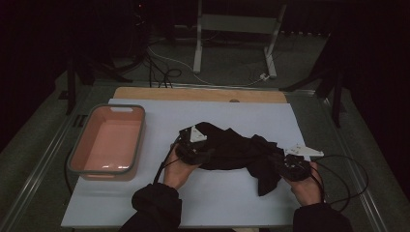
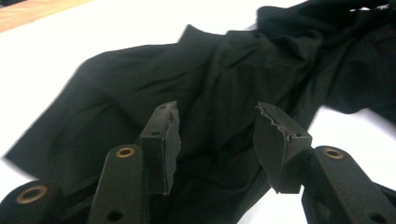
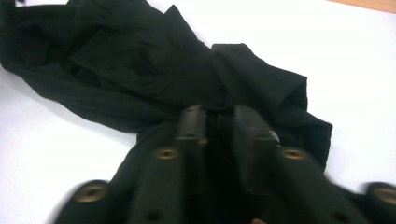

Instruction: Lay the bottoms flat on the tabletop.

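Observation:
A crumpled black cloth (image 1: pixel 232 150) lies on the white table top (image 1: pixel 159 121), spread between the two hand-held grippers. At the cloth's left end, my left gripper (image 1: pixel 209 154) has its jaws well apart. In the left gripper view its fingertips (image 2: pixel 163 135) hover just over the cloth (image 2: pixel 224 70), gripping nothing. My right gripper (image 1: pixel 276 163) is at the cloth's right end, where a fold hangs toward the near edge. In the blurred right gripper view its jaws (image 3: pixel 217 116) stand a narrow gap apart over the bunched cloth (image 3: pixel 140 60).
A pink basin with a grey rim (image 1: pixel 140 130) stands empty at the table's left. A wooden strip (image 1: pixel 193 94) runs along the far edge. Beyond the table are a metal stand (image 1: pixel 237 24) and floor cables. Gripper cables loop at the right (image 1: pixel 348 179).

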`<action>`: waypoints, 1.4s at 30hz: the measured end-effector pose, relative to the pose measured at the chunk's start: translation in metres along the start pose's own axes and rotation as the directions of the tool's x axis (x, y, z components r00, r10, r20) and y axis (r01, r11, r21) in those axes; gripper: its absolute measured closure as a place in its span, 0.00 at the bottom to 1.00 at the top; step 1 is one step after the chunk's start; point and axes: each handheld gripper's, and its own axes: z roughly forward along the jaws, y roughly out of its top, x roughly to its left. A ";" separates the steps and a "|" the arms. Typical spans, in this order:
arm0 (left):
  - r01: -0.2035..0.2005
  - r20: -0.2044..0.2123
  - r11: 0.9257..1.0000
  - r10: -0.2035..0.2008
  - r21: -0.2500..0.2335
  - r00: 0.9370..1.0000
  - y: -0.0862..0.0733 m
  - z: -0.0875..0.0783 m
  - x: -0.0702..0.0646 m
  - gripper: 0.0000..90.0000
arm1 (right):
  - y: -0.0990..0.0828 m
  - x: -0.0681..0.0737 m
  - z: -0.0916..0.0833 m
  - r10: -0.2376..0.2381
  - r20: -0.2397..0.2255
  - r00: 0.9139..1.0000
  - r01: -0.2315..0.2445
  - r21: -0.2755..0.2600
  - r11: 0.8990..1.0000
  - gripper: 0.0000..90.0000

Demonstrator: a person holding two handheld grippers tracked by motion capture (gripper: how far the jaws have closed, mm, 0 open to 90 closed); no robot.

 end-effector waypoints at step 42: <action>-0.142 0.124 0.970 0.119 0.196 0.985 -0.012 0.015 -0.029 0.99 | 0.002 -0.010 -0.009 0.082 0.030 0.996 -0.080 -0.068 0.995 0.44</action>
